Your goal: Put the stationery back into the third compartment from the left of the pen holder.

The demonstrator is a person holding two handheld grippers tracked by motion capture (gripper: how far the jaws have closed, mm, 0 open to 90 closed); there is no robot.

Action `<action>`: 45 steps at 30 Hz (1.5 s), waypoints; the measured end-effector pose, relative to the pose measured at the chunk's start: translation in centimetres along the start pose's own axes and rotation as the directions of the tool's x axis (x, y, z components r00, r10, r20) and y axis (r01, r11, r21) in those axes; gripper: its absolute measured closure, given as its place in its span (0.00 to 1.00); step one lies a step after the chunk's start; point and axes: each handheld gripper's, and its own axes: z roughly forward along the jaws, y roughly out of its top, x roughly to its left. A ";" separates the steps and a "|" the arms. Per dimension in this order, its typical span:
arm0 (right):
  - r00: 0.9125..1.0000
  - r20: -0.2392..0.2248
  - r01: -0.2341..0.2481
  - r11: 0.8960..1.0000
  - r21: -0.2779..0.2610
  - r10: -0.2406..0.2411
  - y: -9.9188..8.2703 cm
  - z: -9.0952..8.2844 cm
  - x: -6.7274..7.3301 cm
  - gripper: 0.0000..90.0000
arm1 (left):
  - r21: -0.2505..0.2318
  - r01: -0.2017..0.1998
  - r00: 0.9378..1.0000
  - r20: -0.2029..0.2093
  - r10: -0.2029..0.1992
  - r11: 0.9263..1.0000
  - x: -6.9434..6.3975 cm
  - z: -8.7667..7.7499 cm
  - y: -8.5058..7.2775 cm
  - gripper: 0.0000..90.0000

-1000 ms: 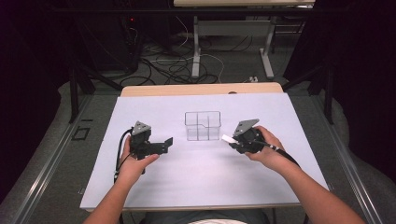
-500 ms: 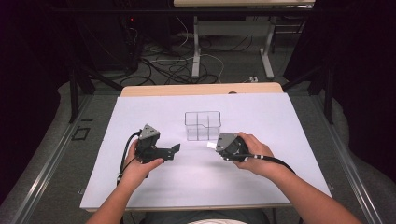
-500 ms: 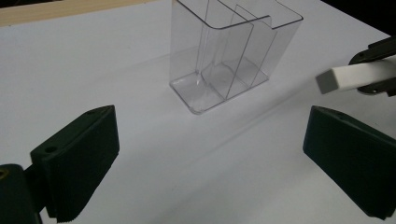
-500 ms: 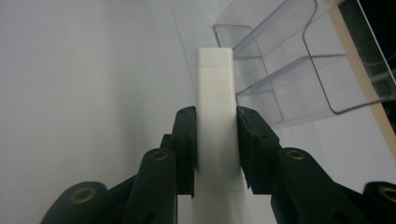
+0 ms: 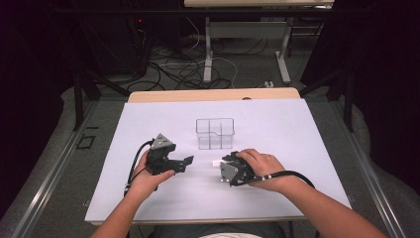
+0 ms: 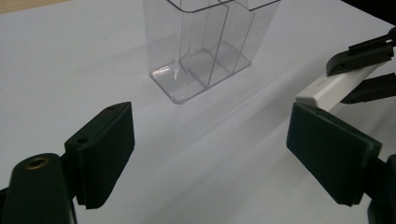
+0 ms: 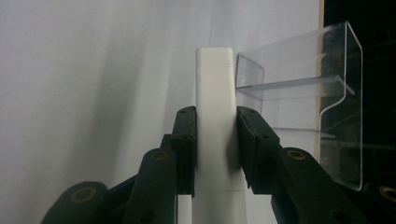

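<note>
White sheeting [image 5: 148, 119] is spread over the table, with dark floor beyond. Just ahead of both grippers a clear divided container [image 5: 214, 133] is set. The left gripper [image 5: 187, 161] is held spread, its jaws just closing on nothing. A white bar [image 7: 214, 121] is pinched by the right gripper [image 5: 224, 163].
</note>
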 end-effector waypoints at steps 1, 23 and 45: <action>0.999 0.010 0.046 0.999 -0.001 -0.046 0.1 0.0 0.1 0.77 | 0.000 0.000 1.000 0.000 0.000 1.000 0.0 0.0 0.0 0.17; 0.768 0.142 0.624 0.779 0.054 -0.625 0.0 0.0 1.2 0.77 | 0.074 -0.082 0.994 0.078 0.076 0.994 -1.5 1.1 -0.3 0.33; 0.701 0.153 0.694 0.715 0.079 -0.697 0.8 -0.1 1.6 0.77 | 0.220 -0.219 0.959 0.231 0.167 0.951 -3.9 3.0 1.6 0.47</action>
